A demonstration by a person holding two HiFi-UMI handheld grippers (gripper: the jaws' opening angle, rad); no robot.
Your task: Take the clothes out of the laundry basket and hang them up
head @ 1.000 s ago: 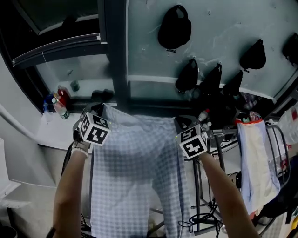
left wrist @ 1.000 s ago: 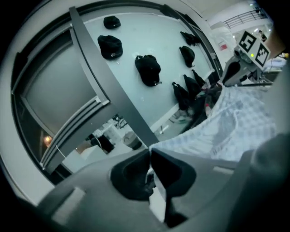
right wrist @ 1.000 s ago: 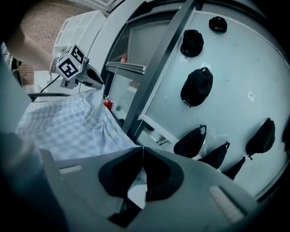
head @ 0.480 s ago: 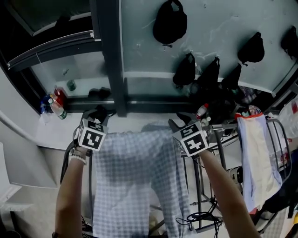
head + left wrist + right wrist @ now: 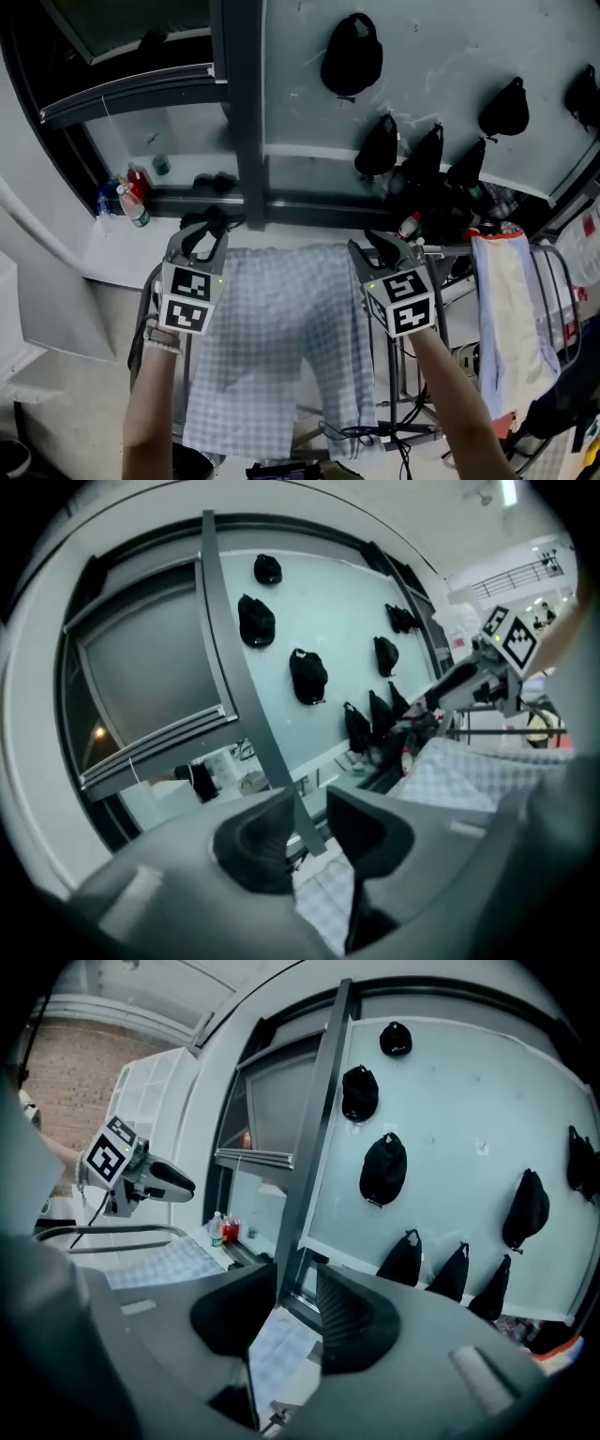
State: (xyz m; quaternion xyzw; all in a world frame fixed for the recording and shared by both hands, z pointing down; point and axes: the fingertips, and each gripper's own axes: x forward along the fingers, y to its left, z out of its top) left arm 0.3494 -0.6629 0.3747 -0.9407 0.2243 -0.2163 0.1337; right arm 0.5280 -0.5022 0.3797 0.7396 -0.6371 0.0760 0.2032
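Checked pale cloth lies draped over the drying rack, and my left tongs, just narrowing a little, and right tongs, just opening, stand spread and empty, so I judge this piece hung; remaining clothes I cannot see.

Left tool, right tool — grey, marker-cubed

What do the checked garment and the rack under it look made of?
Checked garment: thin woven fabric, probably cotton, matte; it drapes in soft folds. Rack: dark tubing, likely painted metal; its rails are slim, rigid and smoothly curved.
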